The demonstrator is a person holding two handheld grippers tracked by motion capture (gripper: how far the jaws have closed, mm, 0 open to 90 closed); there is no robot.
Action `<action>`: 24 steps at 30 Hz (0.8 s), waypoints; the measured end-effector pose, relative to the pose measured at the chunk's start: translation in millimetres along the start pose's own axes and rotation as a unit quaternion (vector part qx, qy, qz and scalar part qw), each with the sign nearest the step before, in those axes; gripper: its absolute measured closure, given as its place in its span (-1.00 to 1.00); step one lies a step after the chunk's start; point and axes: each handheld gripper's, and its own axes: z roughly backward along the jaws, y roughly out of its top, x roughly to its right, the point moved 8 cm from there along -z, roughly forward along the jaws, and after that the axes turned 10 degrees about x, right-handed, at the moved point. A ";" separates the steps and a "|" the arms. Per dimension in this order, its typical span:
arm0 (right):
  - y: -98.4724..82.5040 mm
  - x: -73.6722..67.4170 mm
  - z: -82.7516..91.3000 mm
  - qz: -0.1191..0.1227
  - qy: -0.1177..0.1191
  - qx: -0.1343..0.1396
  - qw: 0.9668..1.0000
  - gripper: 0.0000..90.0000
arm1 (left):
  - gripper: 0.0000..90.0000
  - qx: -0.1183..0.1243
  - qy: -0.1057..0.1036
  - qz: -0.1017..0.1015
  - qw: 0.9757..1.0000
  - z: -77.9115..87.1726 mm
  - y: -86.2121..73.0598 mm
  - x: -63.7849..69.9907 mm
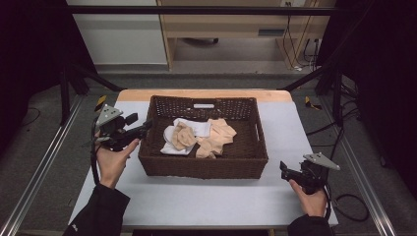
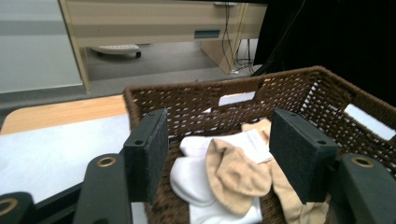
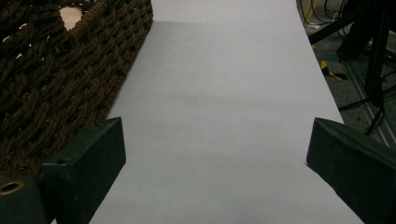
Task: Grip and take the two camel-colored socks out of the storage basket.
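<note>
Two grippers sit with jaws apart and empty: the left gripper (image 1: 142, 127) at the wicker basket's (image 1: 202, 167) nine o'clock rim above beige and white socks (image 1: 199, 137), the right gripper (image 1: 284, 169) over bare bench (image 1: 196, 196) at four o'clock.

Three cameras: one fixed overhead, one riding on each gripper.

From the high view we look forward and down on the whole table (image 1: 206, 196) from its near side, the basket (image 1: 204, 167) at centre. The left gripper view sits close at the basket's (image 2: 196, 100) left rim, facing across its socks (image 2: 219, 182). The right gripper view hangs low over the table's (image 3: 224, 116) right side, facing far; we share the basket (image 3: 56, 79) across all three.
</note>
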 end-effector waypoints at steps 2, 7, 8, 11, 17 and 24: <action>0.1 0.1 -0.2 0.000 0.000 0.001 1.000 -0.89 | -0.16 -0.001 -0.001 -0.001 1.000 -4.9 1.4 3.8; 0.1 -0.4 -0.6 0.002 0.000 0.000 1.000 -0.89 | -0.16 -0.003 -0.005 -0.003 1.000 -17.7 4.4 11.7; 0.2 -0.4 -0.6 0.002 0.000 0.000 1.000 -0.89 | -0.16 0.000 -0.007 -0.001 1.000 -20.6 5.6 12.9; -1.2 -0.2 -1.6 0.001 0.001 -0.004 1.000 -0.89 | -0.17 -0.005 -0.004 -0.005 1.000 -28.0 6.3 14.6; -0.6 -0.1 -1.8 0.000 0.001 -0.003 1.000 -0.89 | -0.18 -0.020 -0.005 -0.017 1.000 -54.2 2.3 22.8; 0.2 0.9 -2.3 -0.001 0.000 0.000 1.000 -0.89 | -0.18 -0.027 -0.005 -0.025 0.999 -77.8 -1.6 32.1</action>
